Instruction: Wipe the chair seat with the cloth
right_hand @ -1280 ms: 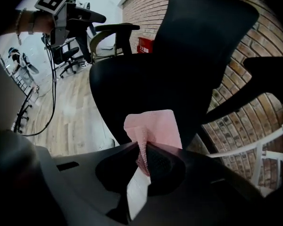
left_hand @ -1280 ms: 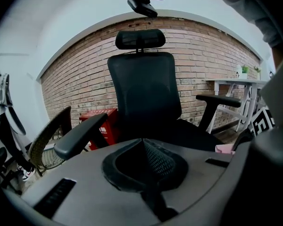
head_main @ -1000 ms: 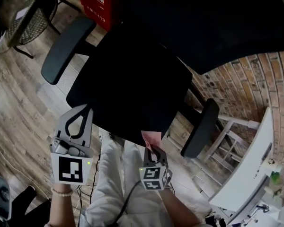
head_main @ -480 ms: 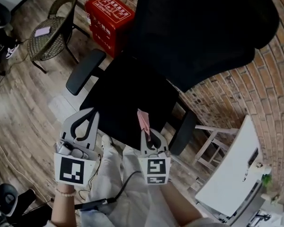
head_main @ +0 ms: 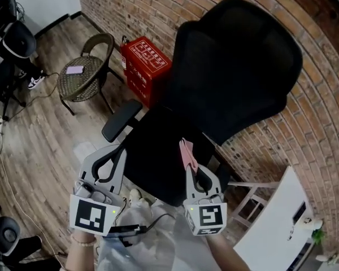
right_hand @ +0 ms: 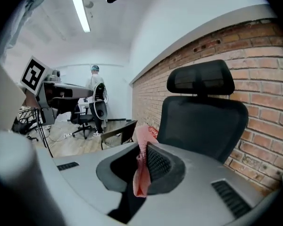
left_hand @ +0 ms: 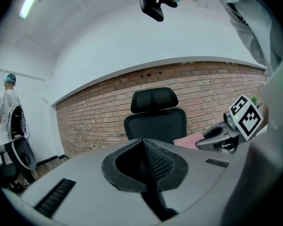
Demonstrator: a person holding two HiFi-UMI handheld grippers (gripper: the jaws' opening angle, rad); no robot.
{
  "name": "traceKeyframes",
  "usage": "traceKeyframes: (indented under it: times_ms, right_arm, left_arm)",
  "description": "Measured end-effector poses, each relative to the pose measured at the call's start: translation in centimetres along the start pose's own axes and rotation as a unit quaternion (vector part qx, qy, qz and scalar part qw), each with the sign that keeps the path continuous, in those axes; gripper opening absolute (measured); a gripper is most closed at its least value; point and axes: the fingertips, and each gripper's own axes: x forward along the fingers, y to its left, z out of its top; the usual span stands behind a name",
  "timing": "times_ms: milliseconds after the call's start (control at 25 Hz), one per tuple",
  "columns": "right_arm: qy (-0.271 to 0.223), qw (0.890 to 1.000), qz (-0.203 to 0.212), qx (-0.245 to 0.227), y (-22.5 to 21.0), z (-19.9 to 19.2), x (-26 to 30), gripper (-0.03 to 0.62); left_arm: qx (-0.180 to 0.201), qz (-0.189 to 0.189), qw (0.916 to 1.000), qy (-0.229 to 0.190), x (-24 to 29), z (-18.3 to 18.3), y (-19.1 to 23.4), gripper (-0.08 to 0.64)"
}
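Pink cloth is clamped in the right gripper, over the office chair seat front edge. The left gripper is closed, empty. Likely still approaching: next, lower the cloth onto the seat.

Wood-plank floor along a brick wall, furniture standing on it.
Black office chair stands on the floor mid-frame, back toward the brick wall, seat toward the camera. Red box on the floor against the wall, just left of the office chair. Wicker chair beside the red box, further left, with a small pale flat item on its seat. Second dark office chair at top-left corner, well apart; shoe on the floor near it. Thin cable runs over the planks at left edge. White table at lower right, pale wooden frame between it and the office chair; can't tell what the frame is.
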Motion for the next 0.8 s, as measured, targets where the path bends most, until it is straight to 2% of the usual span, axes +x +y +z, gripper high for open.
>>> traceKeyframes:
  times_ms: [280, 360, 480, 680, 800]
  right_arm:
    - [-0.075, 0.997, 0.009, -0.018, -1.1, 7.4, -1.3, 0.055]
    - [-0.091, 0.996, 0.011, -0.024, -1.2, 9.0, -1.3, 0.055]
    - [-0.101, 0.994, 0.017, -0.026, -1.1, 10.1, -1.7, 0.055]
    - [-0.111, 0.993, 0.018, -0.023, -1.5, 11.0, -1.8, 0.055]
    - [-0.114, 0.993, 0.023, -0.027, -1.7, 11.4, -1.4, 0.055]
  left_arm:
    - [0.033, 0.004, 0.9994, -0.007, -0.4, 4.1, -0.2, 0.018]
    - [0.049, 0.002, 0.9986, -0.021, -0.2, 5.4, -0.2, 0.018]
    - [0.069, -0.007, 0.997, -0.036, -0.2, 6.5, -0.8, 0.018]
    - [0.098, -0.02, 0.9943, -0.037, 0.1, 7.4, -1.6, 0.018]
    - [0.104, -0.019, 0.9938, -0.035, 0.3, 7.6, -1.5, 0.018]
